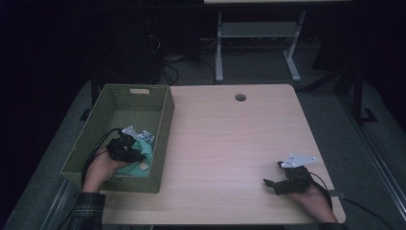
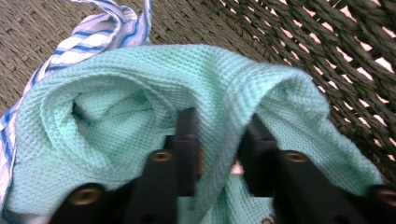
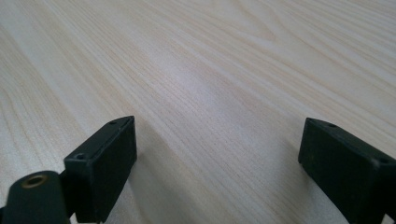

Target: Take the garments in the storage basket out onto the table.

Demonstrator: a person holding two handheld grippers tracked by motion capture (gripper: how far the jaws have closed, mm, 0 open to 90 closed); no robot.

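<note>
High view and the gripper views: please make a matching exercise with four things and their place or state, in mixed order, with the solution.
Things:
1. mint green cloth
2. striped cloth
3. right gripper
4. woven basket

Place or state:
A. open, over bare wood
B. at the table's left edge
C. pinched in a fold by the left gripper
D. under the green one, peeking out

Pairs: 1-C, 2-D, 3-A, 4-B
</note>
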